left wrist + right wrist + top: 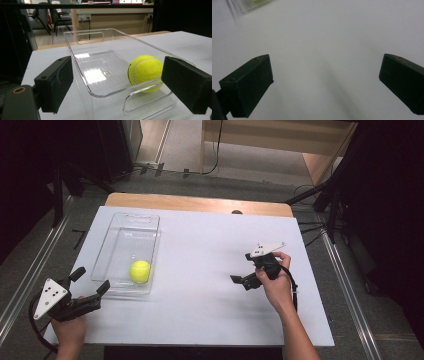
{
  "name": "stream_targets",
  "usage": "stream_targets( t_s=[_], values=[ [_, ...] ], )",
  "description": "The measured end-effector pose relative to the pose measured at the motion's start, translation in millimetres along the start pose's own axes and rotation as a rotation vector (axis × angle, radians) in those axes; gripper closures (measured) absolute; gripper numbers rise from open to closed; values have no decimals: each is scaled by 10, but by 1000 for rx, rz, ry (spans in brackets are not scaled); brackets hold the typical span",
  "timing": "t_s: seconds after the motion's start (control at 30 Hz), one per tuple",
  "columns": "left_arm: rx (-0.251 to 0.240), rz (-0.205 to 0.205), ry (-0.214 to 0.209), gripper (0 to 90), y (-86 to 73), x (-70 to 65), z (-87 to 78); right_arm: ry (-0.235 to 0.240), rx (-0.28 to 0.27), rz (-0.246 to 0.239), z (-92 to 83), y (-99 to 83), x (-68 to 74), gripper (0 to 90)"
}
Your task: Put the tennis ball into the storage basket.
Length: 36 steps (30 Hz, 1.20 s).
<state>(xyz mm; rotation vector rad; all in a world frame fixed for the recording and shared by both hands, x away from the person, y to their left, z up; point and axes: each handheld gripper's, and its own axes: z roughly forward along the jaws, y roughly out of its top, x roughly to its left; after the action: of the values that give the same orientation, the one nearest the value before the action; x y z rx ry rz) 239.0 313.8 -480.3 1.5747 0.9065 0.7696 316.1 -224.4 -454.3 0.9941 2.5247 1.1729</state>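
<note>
A yellow tennis ball [140, 271] lies inside a clear plastic bin [116, 249] on the left part of the white table, near the bin's front end. My left gripper [92, 279] is open just off the bin's near left corner, its jaws pointing at the bin. In the left gripper view the ball [145, 72] sits behind the bin's near wall [105, 95], and the left gripper [120, 85] holds nothing. My right gripper [242, 267] is open over bare table at the right. In the right gripper view it [324, 82] stands wide with nothing between its jaws.
The white tabletop [200, 300] has a wooden strip [200, 202] along its far edge. Black stand legs [320, 195] rise off the table's far corners. A corner of the bin [249, 6] appears at the top left of the right gripper view.
</note>
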Motion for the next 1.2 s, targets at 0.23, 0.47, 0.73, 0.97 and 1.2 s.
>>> stream_targets(
  t_s=[0.23, 0.47, 0.73, 0.97, 1.2],
  values=[
    [1, 0, 0, 111, 0, 0, 0, -18, -24, 20, -65, -120, -30, 0],
    [1, 0, 0, 111, 0, -1, 0, -43, -69, 36, -159, -237, -74, 0],
    [3, 2, 0, 111, 0, -1, -1, -65, -101, 63, -266, -359, -112, 0],
    [3, 2, 1, 111, -1, 0, -1, -89, -127, 76, -335, -475, -123, 0],
    [4, 3, 1, 110, -1, 2, -3, -110, -155, 91, -393, -592, -126, 0]
  ],
)
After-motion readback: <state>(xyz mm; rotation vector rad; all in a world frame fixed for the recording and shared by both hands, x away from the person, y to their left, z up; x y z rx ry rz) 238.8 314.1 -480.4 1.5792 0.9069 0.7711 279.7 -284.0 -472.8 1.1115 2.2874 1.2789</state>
